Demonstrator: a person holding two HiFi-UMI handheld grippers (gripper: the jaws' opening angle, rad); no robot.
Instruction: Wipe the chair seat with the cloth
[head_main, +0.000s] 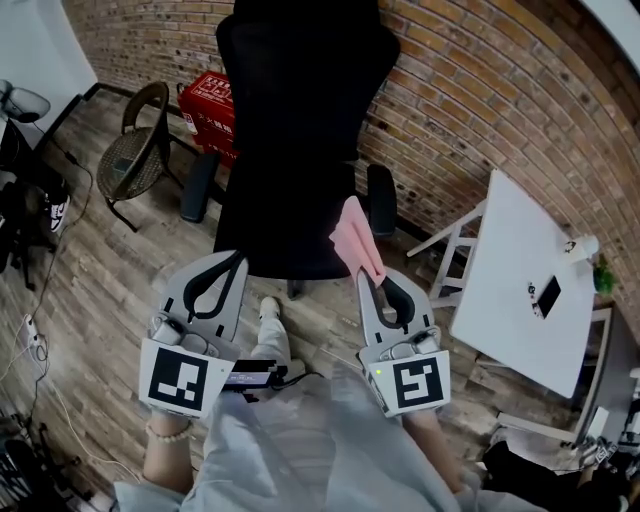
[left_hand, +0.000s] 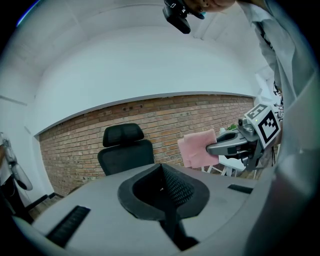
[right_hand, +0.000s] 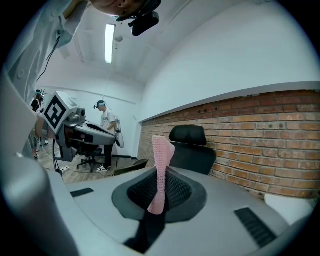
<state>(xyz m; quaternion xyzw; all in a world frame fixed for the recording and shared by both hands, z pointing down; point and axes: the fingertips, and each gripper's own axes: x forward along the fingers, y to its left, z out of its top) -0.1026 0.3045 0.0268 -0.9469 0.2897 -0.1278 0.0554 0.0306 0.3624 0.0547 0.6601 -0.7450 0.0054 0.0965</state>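
Note:
A black office chair (head_main: 290, 150) stands against the brick wall, its seat (head_main: 285, 240) just ahead of both grippers. My right gripper (head_main: 368, 276) is shut on a pink cloth (head_main: 356, 238), which hangs over the seat's right front corner. In the right gripper view the cloth (right_hand: 161, 170) stands up between the shut jaws, with the chair (right_hand: 192, 147) behind it. My left gripper (head_main: 238, 258) is shut on nothing, at the seat's left front edge. The left gripper view shows the chair (left_hand: 125, 150), the cloth (left_hand: 199, 148) and the right gripper (left_hand: 220, 148).
A wicker chair (head_main: 135, 155) and a red crate (head_main: 212, 105) sit at the back left. A white table (head_main: 520, 250) with a dark flat object (head_main: 546, 295) stands at the right. Cables lie on the wood floor at the left. A person (right_hand: 106, 120) stands far off.

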